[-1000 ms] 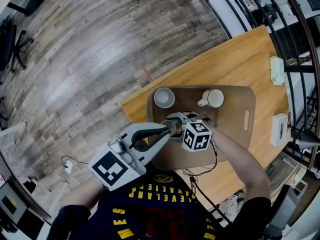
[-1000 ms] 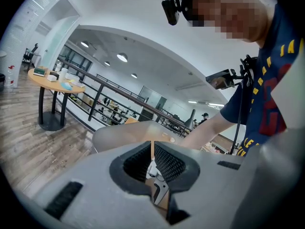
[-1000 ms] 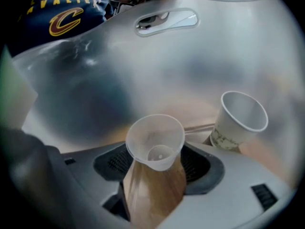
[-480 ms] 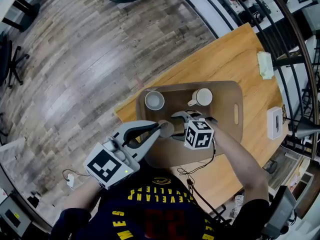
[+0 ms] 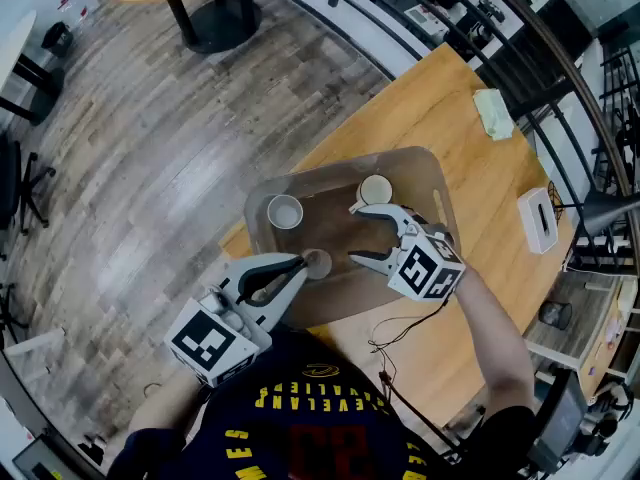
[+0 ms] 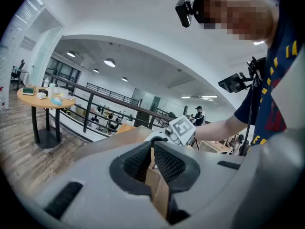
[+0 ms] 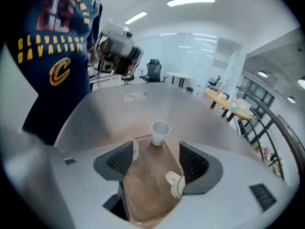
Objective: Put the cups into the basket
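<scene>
A wooden tray lies on the table corner. On it stand a white cup at the left and a white mug with a handle at the back. My left gripper reaches in from the lower left, its jaws closed tight, its tips at the wall of a small cup. My right gripper hovers over the tray with jaws wide apart and nothing in them. In the right gripper view the tray, the cup and the mug lie below.
The wooden table runs to the upper right, with a green cloth and a white box near its far side. Plank floor lies left of the table edge. A black railing crosses the upper right.
My right gripper has lifted off the tray and drawn back to the right, away from the left gripper's tip. The left gripper rose a little, still closed at the small cup.
</scene>
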### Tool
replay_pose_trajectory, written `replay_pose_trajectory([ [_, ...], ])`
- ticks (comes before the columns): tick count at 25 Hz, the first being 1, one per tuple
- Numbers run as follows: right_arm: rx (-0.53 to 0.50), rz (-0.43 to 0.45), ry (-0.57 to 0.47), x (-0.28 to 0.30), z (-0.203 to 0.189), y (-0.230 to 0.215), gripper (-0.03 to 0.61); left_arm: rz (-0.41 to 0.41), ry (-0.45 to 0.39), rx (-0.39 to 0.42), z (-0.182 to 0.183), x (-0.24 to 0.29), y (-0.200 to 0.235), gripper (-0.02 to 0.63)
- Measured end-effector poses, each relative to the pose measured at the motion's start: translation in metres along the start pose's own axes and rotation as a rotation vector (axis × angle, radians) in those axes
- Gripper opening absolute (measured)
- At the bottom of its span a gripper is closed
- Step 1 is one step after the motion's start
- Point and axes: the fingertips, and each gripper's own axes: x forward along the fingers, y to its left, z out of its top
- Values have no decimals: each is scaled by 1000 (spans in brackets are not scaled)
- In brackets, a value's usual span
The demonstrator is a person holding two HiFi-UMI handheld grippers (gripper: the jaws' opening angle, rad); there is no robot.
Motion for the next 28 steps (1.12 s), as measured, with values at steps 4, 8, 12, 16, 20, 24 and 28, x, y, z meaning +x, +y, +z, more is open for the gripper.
replay_pose_trajectory([
  [4,158,-248,-231,-69,34,-33,301,-24,2,26,1,6,-20,15],
  [8,300,-407,-455,-133,49,-29,268,-58,6,61,-1,13,-41,15],
  [12,390,-557,-552,-179,37,-3,123,-103,6,100,-6,21,-68,14],
  [16,565,-648,-707,-210,22,35,14,-140,8,146,-14,28,-89,15],
  [20,766,-751,-760,-222,-10,81,12,-185,26,149,-28,36,-122,15],
  [24,951,-791,-719,-204,-45,137,13,-267,60,177,-43,54,-164,15],
  [28,1024,-832,-682,-206,-67,176,13,-347,88,200,-58,71,-207,15],
])
